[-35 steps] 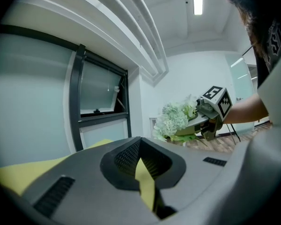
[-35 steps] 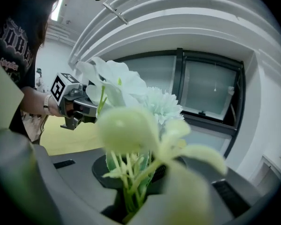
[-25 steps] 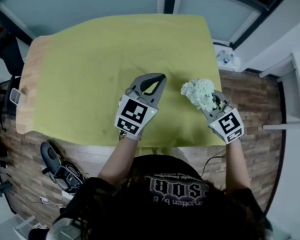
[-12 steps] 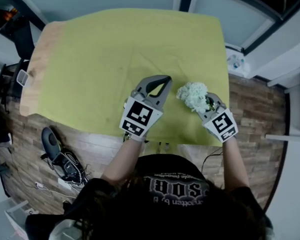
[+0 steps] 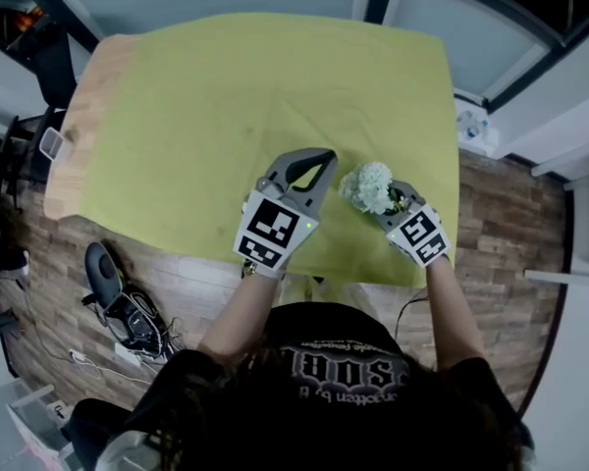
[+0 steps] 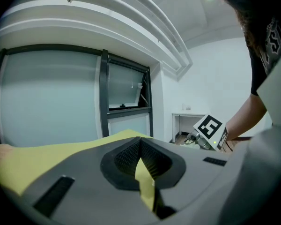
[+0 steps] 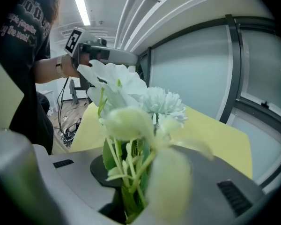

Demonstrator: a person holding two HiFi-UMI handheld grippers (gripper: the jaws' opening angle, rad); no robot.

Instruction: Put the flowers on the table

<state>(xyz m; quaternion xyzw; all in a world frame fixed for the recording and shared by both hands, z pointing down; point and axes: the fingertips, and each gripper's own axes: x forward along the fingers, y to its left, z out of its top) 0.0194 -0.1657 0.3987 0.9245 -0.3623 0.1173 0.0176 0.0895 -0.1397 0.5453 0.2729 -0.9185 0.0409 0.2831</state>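
A bunch of white flowers (image 5: 366, 186) with green stems stands up out of my right gripper (image 5: 394, 202), over the near right part of the yellow-green tablecloth (image 5: 226, 96). In the right gripper view the stems (image 7: 127, 172) sit between the jaws of the right gripper (image 7: 131, 198), which are opening, and the blooms (image 7: 131, 97) fill the middle. My left gripper (image 5: 323, 156) hovers just left of the flowers, its tips together with nothing held. In the left gripper view the left gripper (image 6: 141, 146) shows only a sliver of cloth between the pads.
The cloth covers a wooden table whose bare edge (image 5: 74, 135) shows at the left. Cables and a black device (image 5: 118, 307) lie on the brick floor at the near left. White furniture (image 5: 569, 214) stands to the right. Glass panels line the far side.
My right gripper has carried the flowers leftward, closer to the left gripper. The left gripper has kept its place over the cloth.
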